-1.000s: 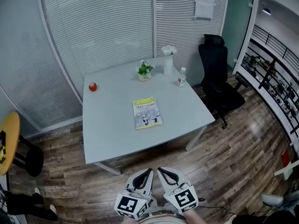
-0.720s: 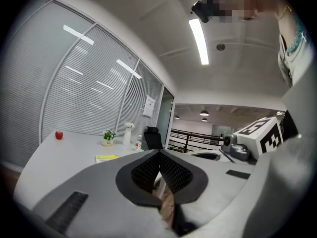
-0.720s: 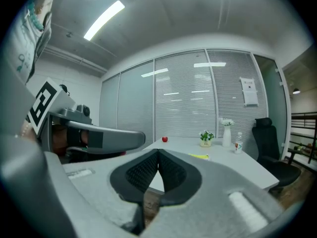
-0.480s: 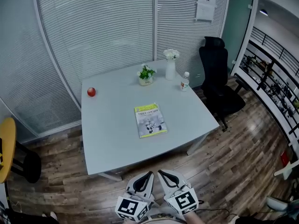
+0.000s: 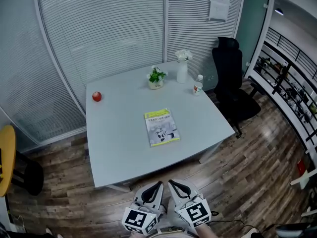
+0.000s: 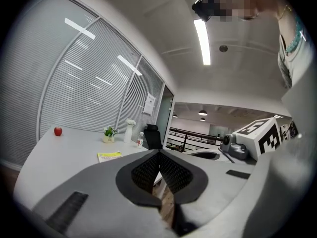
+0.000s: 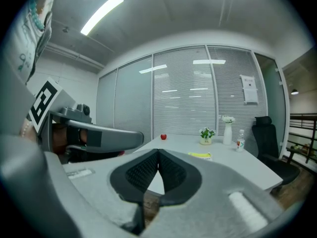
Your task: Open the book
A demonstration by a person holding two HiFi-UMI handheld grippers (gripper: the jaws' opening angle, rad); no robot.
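Head view: closed yellow-and-white paperback book (image 5: pixel 162 127) flat mid pale grey worktop (image 5: pixel 119 133), long axis roughly 12-to-6, at 12 o'clock and well apart from left gripper (image 5: pixel 159 184) and right gripper (image 5: pixel 170 182), neither clearly nearer | Left gripper view: gripper clenched, empty; book at 9 o'clock | Right gripper view: gripper clenched, empty; book at 3 o'clock

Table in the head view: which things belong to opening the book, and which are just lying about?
For the job: book, closed, on the table; left gripper and right gripper, both shut, empty.
Just lying about: apple, potted plant, vase of flowers, water bottle, office chair.
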